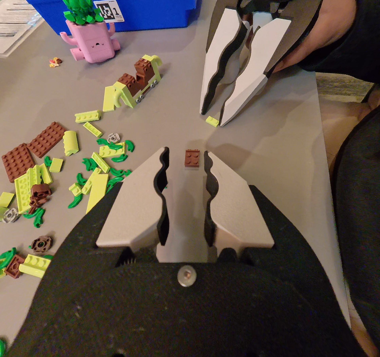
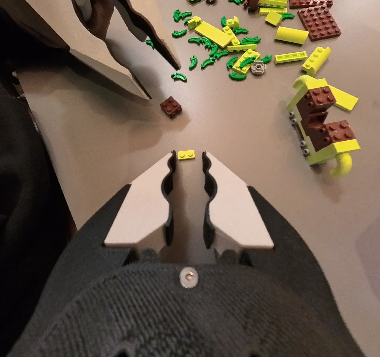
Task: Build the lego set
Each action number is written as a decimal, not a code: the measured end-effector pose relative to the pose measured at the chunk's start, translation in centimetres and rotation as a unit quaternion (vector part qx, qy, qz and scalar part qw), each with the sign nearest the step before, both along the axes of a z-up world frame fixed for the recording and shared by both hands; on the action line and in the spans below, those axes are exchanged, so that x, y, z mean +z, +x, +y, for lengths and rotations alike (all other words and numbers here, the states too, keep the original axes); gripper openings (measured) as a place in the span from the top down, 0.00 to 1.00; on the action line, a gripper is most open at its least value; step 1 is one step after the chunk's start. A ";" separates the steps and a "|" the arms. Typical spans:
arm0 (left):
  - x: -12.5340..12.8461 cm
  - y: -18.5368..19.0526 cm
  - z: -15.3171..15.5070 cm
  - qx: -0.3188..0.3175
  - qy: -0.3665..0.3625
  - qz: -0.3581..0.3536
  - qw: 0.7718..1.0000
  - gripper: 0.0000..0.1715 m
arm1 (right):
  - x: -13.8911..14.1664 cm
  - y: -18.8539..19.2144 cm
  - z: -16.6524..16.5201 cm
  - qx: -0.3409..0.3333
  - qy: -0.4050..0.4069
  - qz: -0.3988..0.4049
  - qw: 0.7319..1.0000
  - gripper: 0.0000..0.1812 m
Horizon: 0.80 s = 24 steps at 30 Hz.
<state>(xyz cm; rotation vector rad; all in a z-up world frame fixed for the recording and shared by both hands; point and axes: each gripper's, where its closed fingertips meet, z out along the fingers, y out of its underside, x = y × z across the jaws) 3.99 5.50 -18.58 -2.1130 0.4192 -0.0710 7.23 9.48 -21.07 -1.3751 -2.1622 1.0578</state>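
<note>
At nine o'clock in the left wrist view lies the loose pile of parts (image 1: 61,174): lime bricks and tiles, green leaf pieces and two brown studded plates, spread flat so each one can be picked out singly. Toward eleven o'clock stands a finished pink pot figure with a green plant (image 1: 90,35), in front of a blue bin (image 1: 144,4); it probably serves as a companion model. At about twelve o'clock, a little left of centre, the half-built brown and lime assembly (image 1: 139,82) lies on its side on the grey table (image 1: 267,162), clear of the pile.

The left gripper (image 1: 186,152) has its fingers spread with nothing between them, and the small brown two-by-two plate (image 1: 192,158) sits on the table exactly in that gap, which suggests a pickup being lined up. At one o'clock the right gripper (image 1: 211,119) points down, tips close to the table, with the small lime plate (image 1: 212,121) at its tips.

The right wrist view settles what that angle blurs: the right gripper (image 2: 188,154) is parted and empty, the lime one-by-two plate (image 2: 186,154) lying free between its tips. Here the brown plate (image 2: 170,106) is seen just off the left gripper's tips, and the assembly (image 2: 322,125) at three o'clock shows its grey pins. The pot figure and bin are absent here. Whether either gripper's tips touch the table I cannot tell.
</note>
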 end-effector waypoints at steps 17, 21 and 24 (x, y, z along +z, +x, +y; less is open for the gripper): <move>-0.3 -0.3 0.1 0.010 -0.010 0.003 1.000 0.77 | 0.0 -0.1 0.1 -0.004 -0.001 -0.001 1.000 0.88; -0.4 -0.3 0.1 0.010 -0.012 0.003 1.000 0.77 | 0.0 -0.1 0.1 -0.004 0.001 0.000 1.000 0.88; -0.5 -0.4 0.2 0.012 -0.014 0.004 1.000 0.77 | 0.0 -0.1 0.1 -0.003 0.003 0.001 1.000 0.88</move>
